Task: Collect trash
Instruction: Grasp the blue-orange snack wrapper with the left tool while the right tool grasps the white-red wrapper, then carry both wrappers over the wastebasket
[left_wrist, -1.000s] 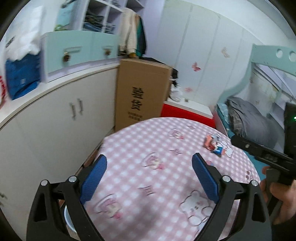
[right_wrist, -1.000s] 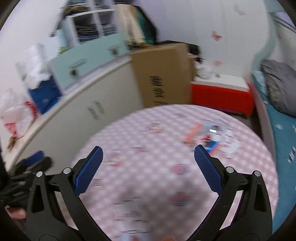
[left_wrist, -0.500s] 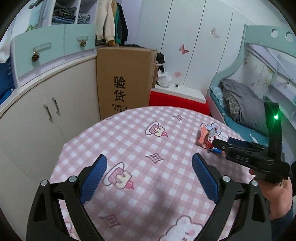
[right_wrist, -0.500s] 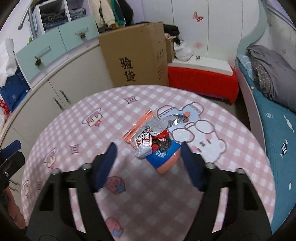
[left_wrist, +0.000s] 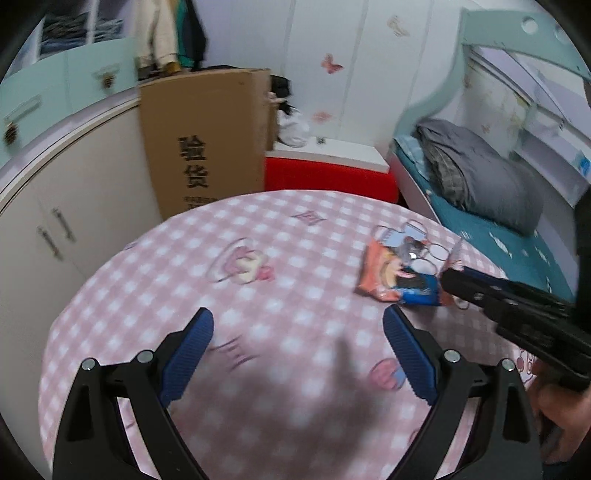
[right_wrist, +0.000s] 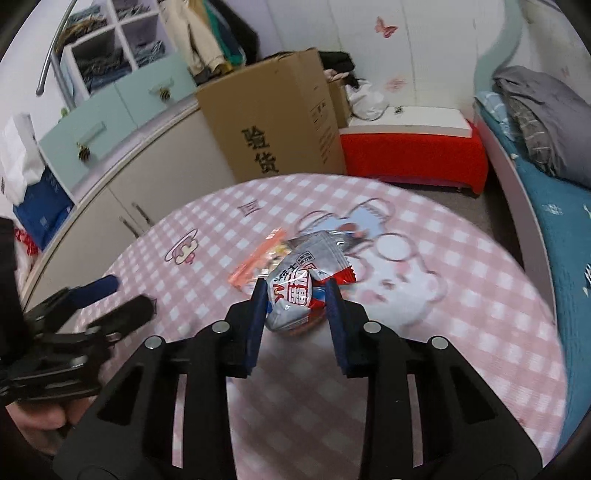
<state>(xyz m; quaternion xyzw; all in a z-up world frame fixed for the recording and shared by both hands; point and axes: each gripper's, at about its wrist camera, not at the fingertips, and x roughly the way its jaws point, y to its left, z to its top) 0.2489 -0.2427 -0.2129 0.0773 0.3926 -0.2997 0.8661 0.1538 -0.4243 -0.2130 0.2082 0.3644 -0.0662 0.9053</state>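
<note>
I see the white and red snack wrapper (right_wrist: 293, 295) lying on top of a small pile of trash (left_wrist: 402, 269) on the pink checked table (right_wrist: 424, 332), toward its far right part. An orange wrapper (right_wrist: 256, 264) pokes out to the pile's left and a blue one (left_wrist: 419, 290) sits under it. My right gripper (right_wrist: 295, 295) has its blue pads on either side of the white wrapper, narrowed close to it, though I cannot tell whether they already pinch it. My left gripper (left_wrist: 297, 325) hangs spread wide over bare cloth, well left of the pile. Beyond the table stand a cardboard box (right_wrist: 273, 114) and a red bench (right_wrist: 410, 151).
</note>
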